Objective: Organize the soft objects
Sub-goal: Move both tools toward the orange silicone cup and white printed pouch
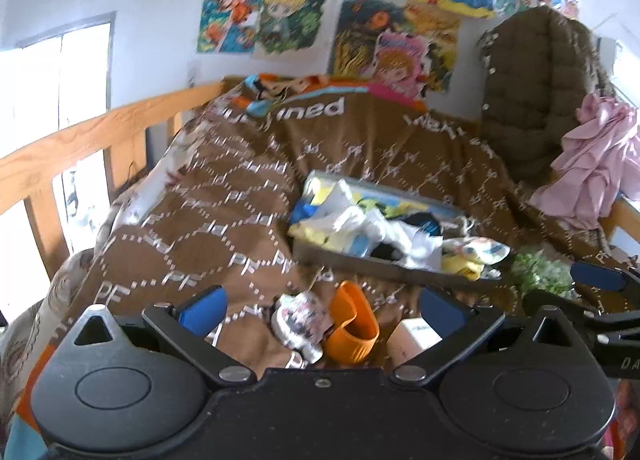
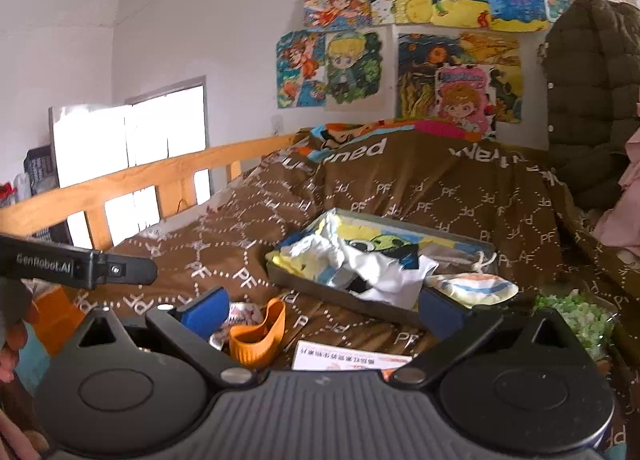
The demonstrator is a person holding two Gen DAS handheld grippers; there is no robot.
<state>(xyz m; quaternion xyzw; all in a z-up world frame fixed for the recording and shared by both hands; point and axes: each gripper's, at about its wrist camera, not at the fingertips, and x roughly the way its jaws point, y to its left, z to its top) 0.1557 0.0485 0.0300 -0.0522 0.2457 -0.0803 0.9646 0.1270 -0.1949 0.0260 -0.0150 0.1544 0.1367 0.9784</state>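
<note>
Two black handheld grippers with blue rubber-padded fingers hang above a bed draped in a brown quilted blanket (image 1: 224, 195) stitched with white dotted hexagons and "PF" lettering. Left gripper (image 1: 320, 310) has its jaws spread wide with nothing between them; right gripper (image 2: 322, 310) is likewise spread and empty. Mid-bed sits a shallow grey rectangular tray (image 2: 320, 284) heaped with crumpled soft cloth pieces (image 2: 360, 260) in white, yellow, blue and black, some spilling over its near rim. Just beside the tray's right end lies a small puffy striped pouch (image 2: 472, 288) in pastel bands. Nearer the cameras, on the blanket, rest a curled orange ribbed rubbery item (image 1: 352, 324), a crumpled printed white fabric bundle (image 1: 300, 320) touching it, and a flat white box (image 2: 348, 360) with printed text. Fuzzy green fabric (image 2: 576, 320) sits at right. A wooden slatted rail (image 2: 132, 183) edges the bed; colourful cartoon drawings (image 2: 456, 71) paper the white wall beside a hanging olive padded coat (image 2: 592, 99) and pink crinkled cloth (image 1: 600, 163).
</note>
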